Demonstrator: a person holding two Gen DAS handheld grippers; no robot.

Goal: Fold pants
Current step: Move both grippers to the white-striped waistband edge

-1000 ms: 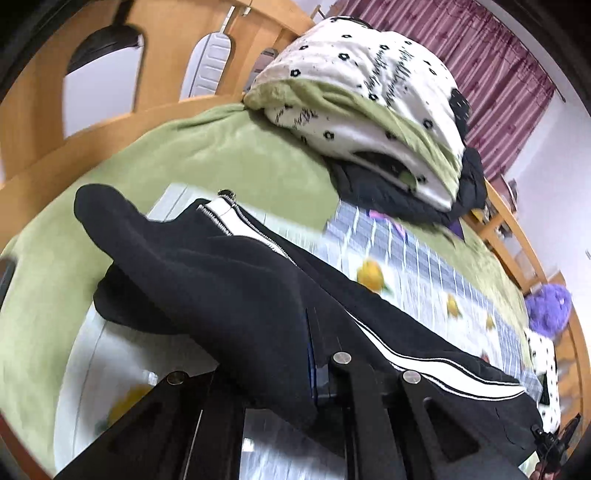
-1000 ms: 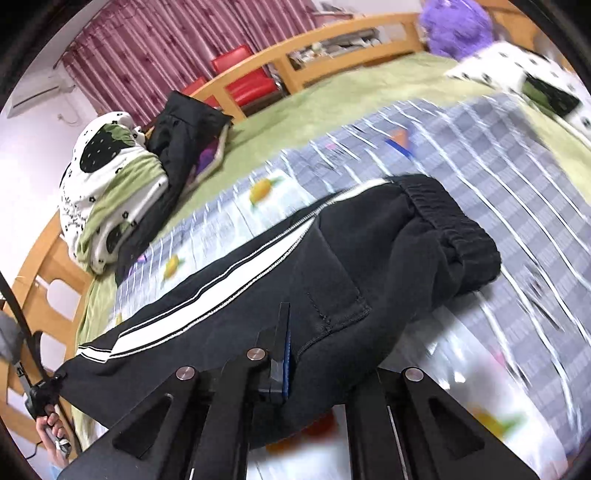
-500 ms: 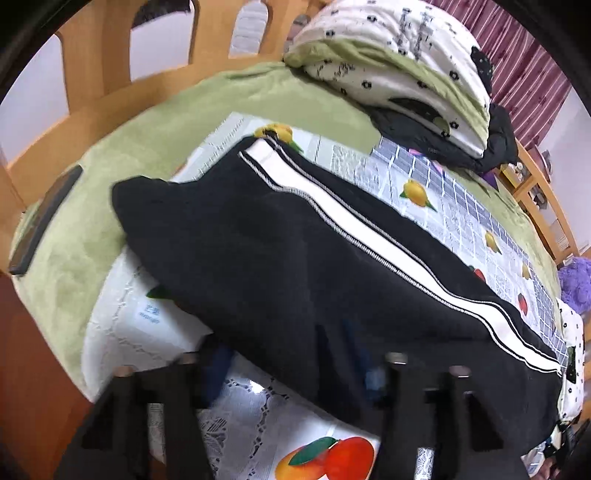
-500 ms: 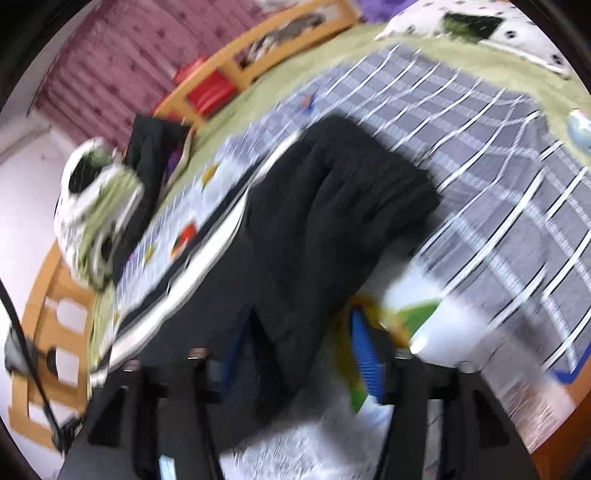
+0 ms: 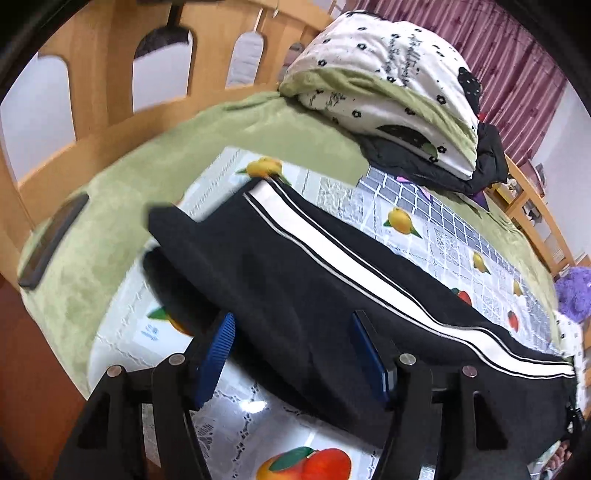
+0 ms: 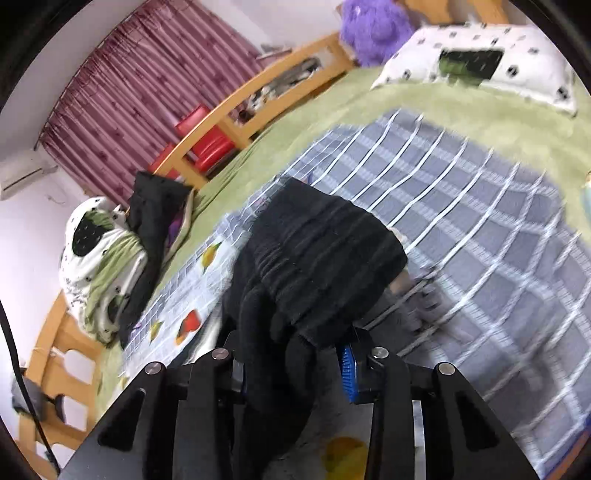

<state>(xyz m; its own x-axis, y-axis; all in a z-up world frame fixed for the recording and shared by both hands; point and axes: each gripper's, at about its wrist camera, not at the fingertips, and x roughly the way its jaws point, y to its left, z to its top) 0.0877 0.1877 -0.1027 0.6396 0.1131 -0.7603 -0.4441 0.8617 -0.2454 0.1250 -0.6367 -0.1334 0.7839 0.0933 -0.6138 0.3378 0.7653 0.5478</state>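
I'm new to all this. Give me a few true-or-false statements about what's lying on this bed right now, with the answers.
1. The black pants carry a white side stripe. True.
2. The pants lie on a bare wooden floor. False: they lie on a fruit-print cloth on the bed.
3. A purple plush toy sits by the far bed rail. True.
4. The curtains are bright blue. False: they are dark red-purple.
5. The left gripper has its jaws clamped shut. False: they stand apart, the pants' edge between them.
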